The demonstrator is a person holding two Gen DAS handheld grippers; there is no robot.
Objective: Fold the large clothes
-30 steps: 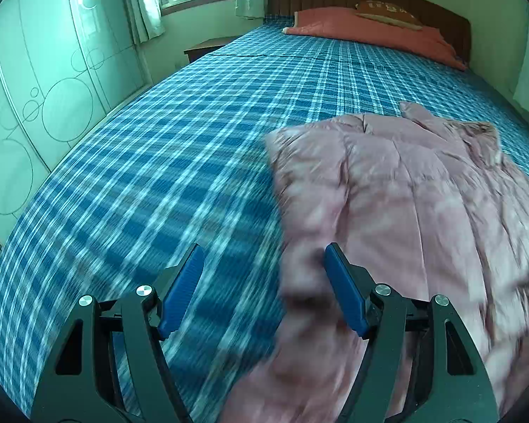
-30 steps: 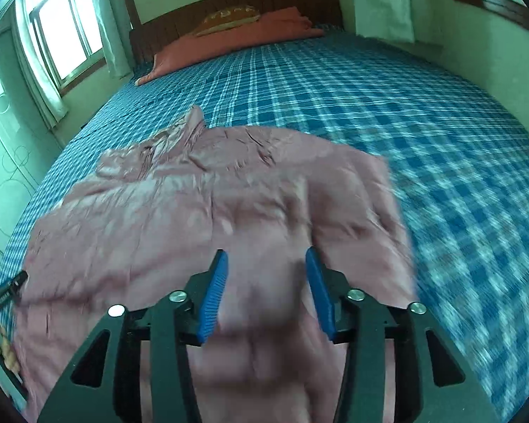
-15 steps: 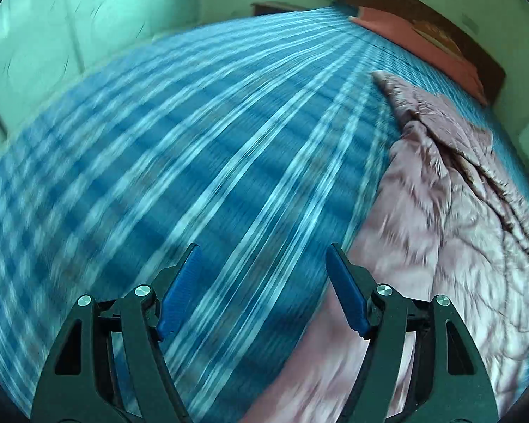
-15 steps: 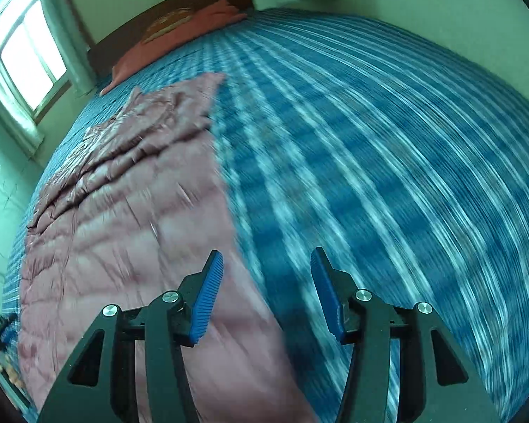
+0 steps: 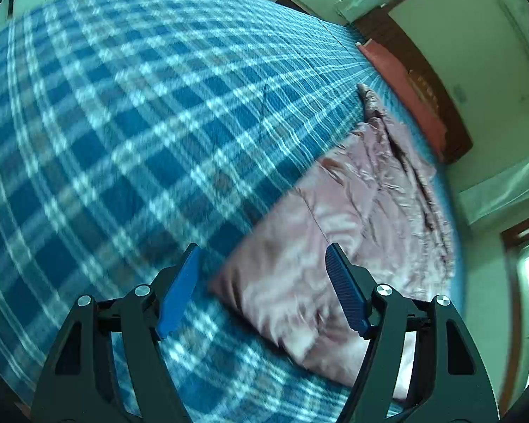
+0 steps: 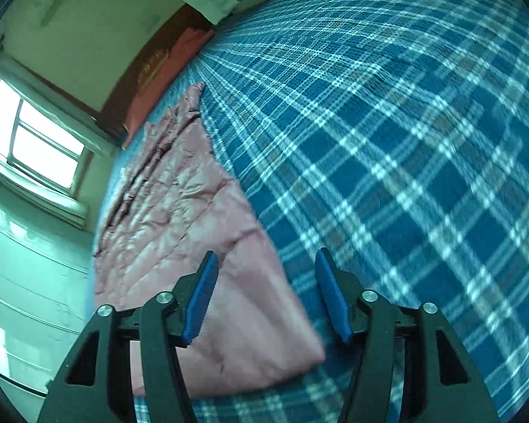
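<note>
Both tools have swung outward and rolled over in the last second. A second ago each looked down the length of the pink jacket, the right one with its pads above the middle of the cloth; now each frames one bottom corner of the jacket.

The left tool [image 5: 261, 290] is spread wide and holds nothing. The jacket [image 5: 338, 232] lies ahead of it and toward its right pad, with a bottom corner just past the left pad.

The right tool [image 6: 264, 294] is likewise spread and empty. The jacket [image 6: 180, 211] runs ahead and to its left, and the other bottom corner sits between the pads, low in view. Whether either tool touches the cloth cannot be told.

My reading is that the hem is about to be gripped at both corners, ready to fold toward the collar; no fold across the length looks made yet.

The jacket is a puffy quilted thing with a slight satin sheen, stitched in panels and creased along a dark seam or opening running toward the collar. It lies as a long narrow rectangle, so the sides may already be turned in. The padding will likely spring back and slide. Under it the bed [image 5: 130, 112] wears a blue and white plaid sheet, flat and matte.
</note>
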